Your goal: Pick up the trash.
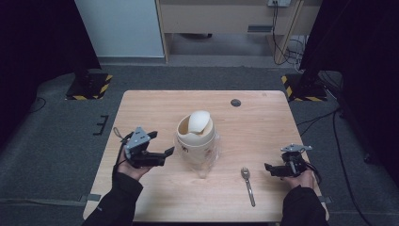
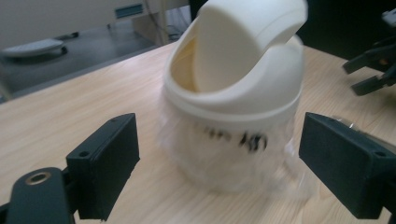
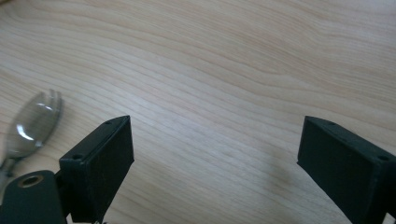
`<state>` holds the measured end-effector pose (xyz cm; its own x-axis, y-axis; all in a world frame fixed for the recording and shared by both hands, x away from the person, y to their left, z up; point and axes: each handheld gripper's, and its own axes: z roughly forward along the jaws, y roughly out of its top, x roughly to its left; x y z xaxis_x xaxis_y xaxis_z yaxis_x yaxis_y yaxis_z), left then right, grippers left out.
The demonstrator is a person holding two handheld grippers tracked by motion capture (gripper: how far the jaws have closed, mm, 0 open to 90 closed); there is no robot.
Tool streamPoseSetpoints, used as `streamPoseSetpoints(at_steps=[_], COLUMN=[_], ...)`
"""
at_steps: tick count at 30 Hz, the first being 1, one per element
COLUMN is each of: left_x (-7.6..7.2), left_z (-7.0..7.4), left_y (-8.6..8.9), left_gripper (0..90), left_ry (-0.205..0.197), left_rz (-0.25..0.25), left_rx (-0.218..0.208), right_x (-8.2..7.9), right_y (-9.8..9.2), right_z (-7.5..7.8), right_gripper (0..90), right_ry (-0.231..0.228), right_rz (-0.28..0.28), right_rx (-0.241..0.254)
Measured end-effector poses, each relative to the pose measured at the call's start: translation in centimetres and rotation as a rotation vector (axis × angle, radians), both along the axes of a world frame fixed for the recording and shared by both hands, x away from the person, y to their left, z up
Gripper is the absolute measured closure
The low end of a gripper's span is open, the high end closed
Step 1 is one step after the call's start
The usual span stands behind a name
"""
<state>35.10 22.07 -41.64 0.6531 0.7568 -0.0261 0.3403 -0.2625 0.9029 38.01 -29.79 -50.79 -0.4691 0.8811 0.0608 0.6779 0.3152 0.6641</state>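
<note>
My left gripper [image 1: 160,154] hovers gaping, empty, beside the bin [image 1: 196,136]; my right gripper [image 1: 272,168], gaping, empty, hangs near the table's [image 1: 263,117] right edge, beside the spoon [image 1: 248,184].

Your left gripper [image 2: 217,163] has its jaws spread wide, with nothing held between them. Straight ahead of the jaws, close, stands a cream mini trash can [image 2: 233,93] on the wooden desk [image 2: 70,116], its swing lid [image 2: 243,37] tipped open. A blurred clear liner [image 2: 224,158] wraps its lower body. Farther off to the right, the other gripper [image 2: 373,70] hovers.
</note>
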Motion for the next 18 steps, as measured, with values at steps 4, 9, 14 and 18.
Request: streamPoseSetpoints(at_steps=[4,9,14,18], left_x=[-1.5,-2.2,-2.0,-1.4], left_z=[-1.8,-3.5,-5.1,-6.0], left_y=[3.2,5.0,6.1,6.7], left_gripper=[11.4,11.5,13.2,13.3], left_ry=[0.048,0.095,0.166,0.198], left_rz=[0.108,0.187,0.274,0.321], left_rx=[0.008,0.008,0.035,0.052], right_x=[-0.7,-1.2,-2.0,-2.7], right_y=[0.8,1.2,2.5,4.0], right_z=[1.4,2.2,2.8,3.0], right_gripper=[12.3,14.3,16.7,18.8], right_ry=[-0.042,-0.061,-0.065,-0.059], right_rz=[0.007,0.007,0.037,0.069], right_rx=[0.022,0.054,0.082,0.121])
